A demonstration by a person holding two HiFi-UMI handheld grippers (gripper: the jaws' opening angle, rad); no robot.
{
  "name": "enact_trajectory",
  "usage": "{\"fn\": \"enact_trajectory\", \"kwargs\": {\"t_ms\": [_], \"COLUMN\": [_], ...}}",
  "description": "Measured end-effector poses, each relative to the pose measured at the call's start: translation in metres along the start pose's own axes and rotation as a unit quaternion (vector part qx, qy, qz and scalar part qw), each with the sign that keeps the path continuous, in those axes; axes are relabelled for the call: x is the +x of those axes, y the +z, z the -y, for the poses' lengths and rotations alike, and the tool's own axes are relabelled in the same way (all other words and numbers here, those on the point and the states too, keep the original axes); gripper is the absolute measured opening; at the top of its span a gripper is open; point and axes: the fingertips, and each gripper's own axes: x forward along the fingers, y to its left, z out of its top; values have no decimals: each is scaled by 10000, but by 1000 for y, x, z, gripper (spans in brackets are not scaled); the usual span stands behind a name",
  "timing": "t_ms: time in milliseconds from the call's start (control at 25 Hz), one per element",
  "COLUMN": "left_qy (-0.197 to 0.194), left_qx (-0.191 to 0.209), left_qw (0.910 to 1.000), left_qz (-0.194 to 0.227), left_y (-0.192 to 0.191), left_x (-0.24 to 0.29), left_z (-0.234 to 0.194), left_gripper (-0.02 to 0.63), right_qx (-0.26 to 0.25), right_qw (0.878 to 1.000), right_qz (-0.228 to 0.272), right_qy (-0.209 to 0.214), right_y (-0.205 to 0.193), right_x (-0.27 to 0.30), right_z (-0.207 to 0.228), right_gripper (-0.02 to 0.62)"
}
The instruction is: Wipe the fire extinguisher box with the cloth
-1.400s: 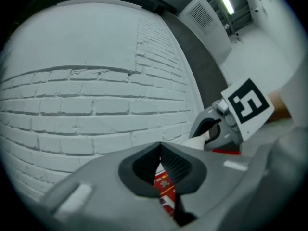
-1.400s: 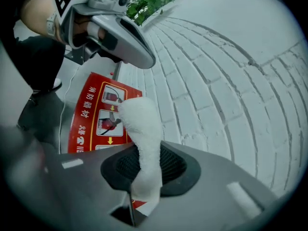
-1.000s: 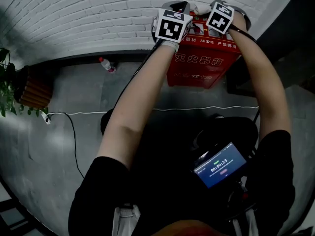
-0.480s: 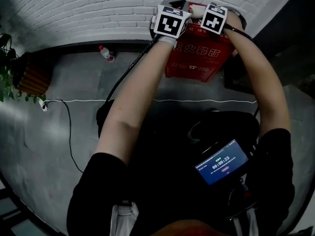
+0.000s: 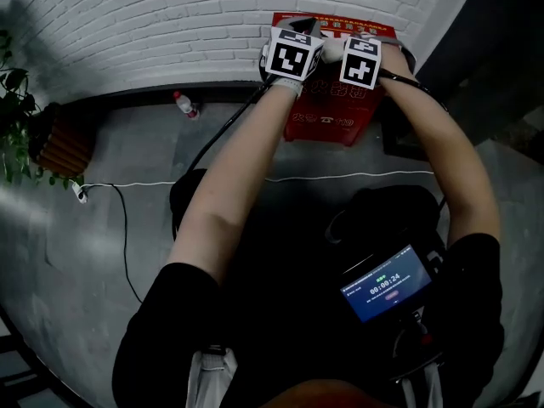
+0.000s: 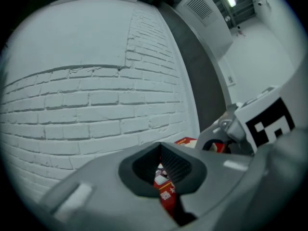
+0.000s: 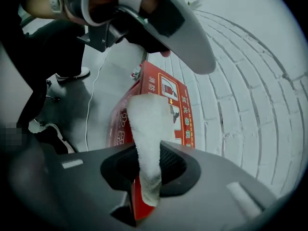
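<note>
We hold both grippers out at the upper centre of the head view, over the red fire extinguisher box (image 5: 327, 119), which stands on the grey floor against the white brick wall (image 5: 153, 24). Our right gripper (image 7: 149, 173) is clenched on the white cloth (image 7: 147, 124), which sticks out from between its jaws over the top of the box, where the printed labels are. Our left gripper (image 6: 161, 171) sits just beside the right one with its jaws drawn together on nothing; only a thin slit shows a bit of red box beyond. At the left along the wall a plastic bottle (image 5: 183, 107) lies on the floor, and a white cable (image 5: 255, 179) runs across the floor.
</note>
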Motion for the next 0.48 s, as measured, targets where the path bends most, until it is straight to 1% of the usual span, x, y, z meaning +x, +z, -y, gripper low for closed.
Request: {"fn": "enact_trajectory", "kwargs": {"t_ms": [280, 480], "left_qy": [-48, -107], "left_qx": [13, 67], "left_qw": [10000, 9999], "left_qz": [-17, 38], "left_y": [-4, 5], "left_x": [-5, -3], "left_z": [18, 28], "left_gripper": [0, 0], "right_qx": [-63, -234], "right_qw": [9999, 9996], "right_qz": [67, 120], "right_qy": [-77, 65], "right_y": [0, 1], "right_x": [-21, -31], "right_z": [-27, -49], "right_gripper": [83, 82]}}
